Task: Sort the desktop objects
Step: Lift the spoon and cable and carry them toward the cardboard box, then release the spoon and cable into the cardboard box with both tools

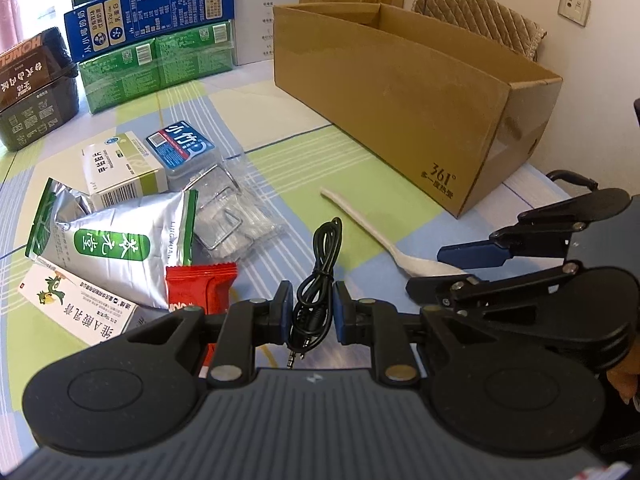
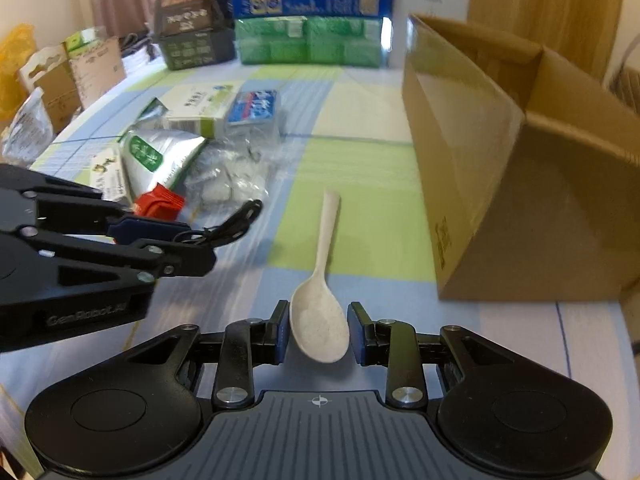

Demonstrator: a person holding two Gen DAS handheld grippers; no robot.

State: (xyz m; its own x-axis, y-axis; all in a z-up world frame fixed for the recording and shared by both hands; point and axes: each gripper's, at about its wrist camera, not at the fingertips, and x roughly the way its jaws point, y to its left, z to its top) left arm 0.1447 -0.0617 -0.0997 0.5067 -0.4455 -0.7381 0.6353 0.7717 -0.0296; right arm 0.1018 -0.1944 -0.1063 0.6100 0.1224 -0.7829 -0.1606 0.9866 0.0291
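Left tongs [image 1: 313, 310] pinch a coiled black cable [image 1: 316, 280]; right tongs [image 2: 318, 332] clamp a pale speckled spoon [image 2: 320, 312].

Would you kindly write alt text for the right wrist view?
The right gripper is shut on the bowl of a white spoon lying on the checked tablecloth. Right stands an open cardboard box; left, the left gripper grips a black cable.

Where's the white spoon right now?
The spoon lies on the table, its bowl between the right gripper's pads, handle pointing away, left of the cardboard box, right of the black cable.
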